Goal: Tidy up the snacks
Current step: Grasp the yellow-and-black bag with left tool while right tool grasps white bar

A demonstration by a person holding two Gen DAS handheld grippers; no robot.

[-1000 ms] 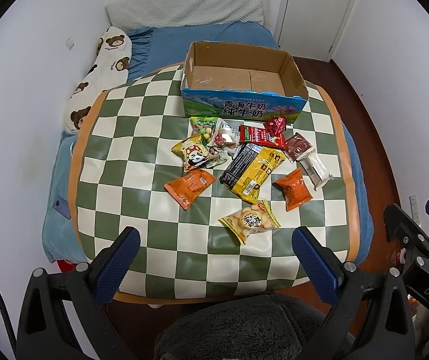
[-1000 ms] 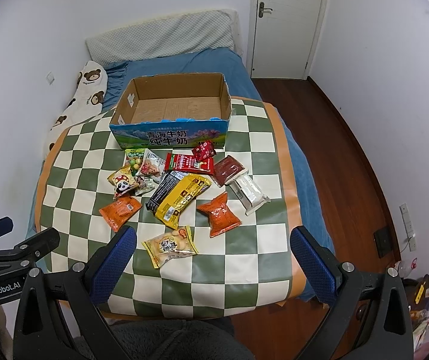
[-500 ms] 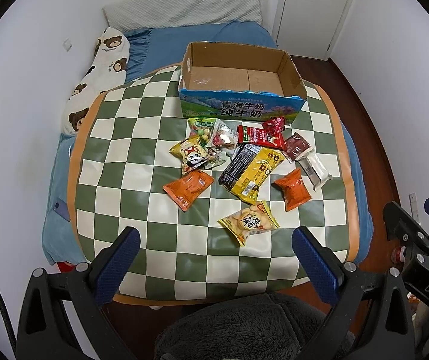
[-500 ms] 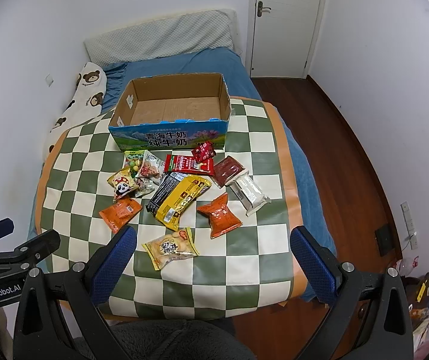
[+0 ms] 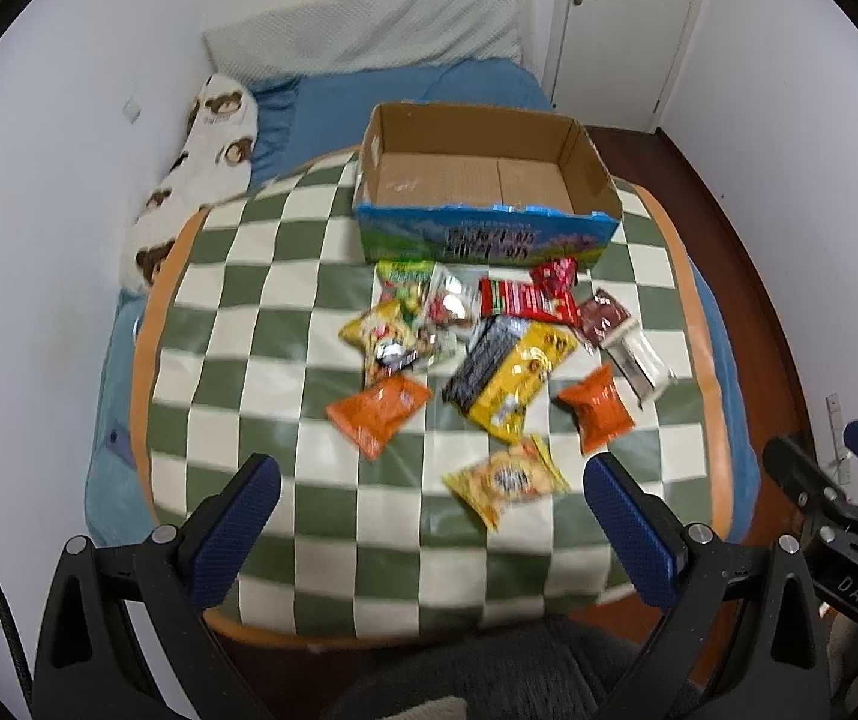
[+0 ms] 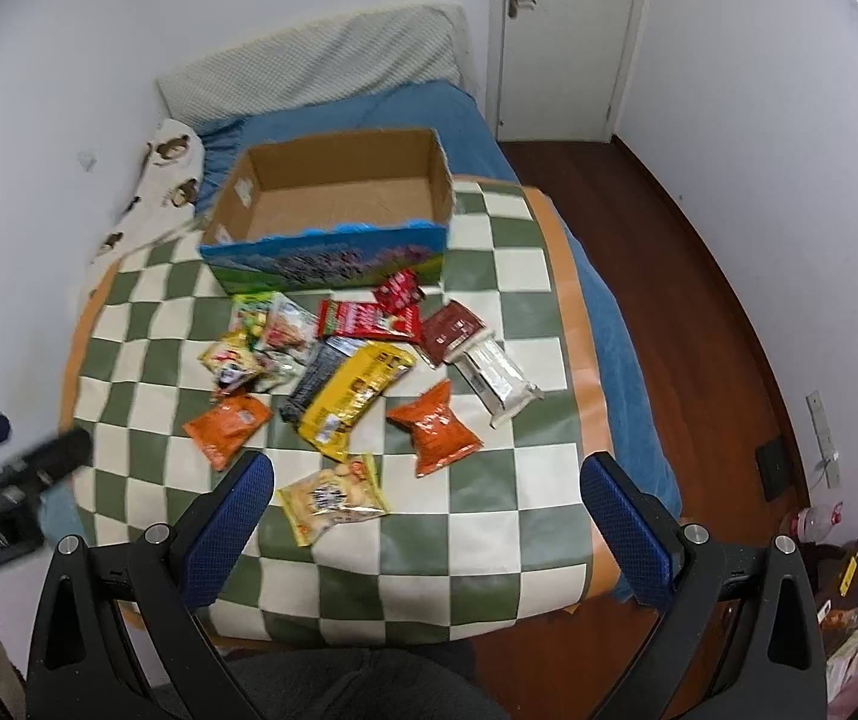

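Note:
Several snack packets lie in a loose pile on the green-and-white checked table [image 5: 249, 312] [image 6: 489, 546]: two orange packets [image 5: 378, 414] [image 5: 597, 408], a yellow-black bag [image 5: 513, 378] [image 6: 357, 390], a pale yellow packet [image 5: 504, 480] [image 6: 333, 495], a red bar [image 5: 525, 300], a white bar [image 6: 498, 381]. An empty cardboard box [image 5: 477, 177] [image 6: 333, 198] with a blue printed front stands behind them. My left gripper [image 5: 429, 486] and right gripper [image 6: 429, 483] are both open and empty, above the table's near edge.
The table stands over a blue bed [image 5: 369, 96] with a grey pillow [image 5: 369, 30] and a bear-print pillow [image 5: 201, 156]. White walls stand on the left. A door [image 6: 561, 30] and wooden floor [image 6: 699, 276] lie to the right.
Both grippers have moved forward and lower toward the snacks, so the table looks nearer. Both stay open. No snack has moved.

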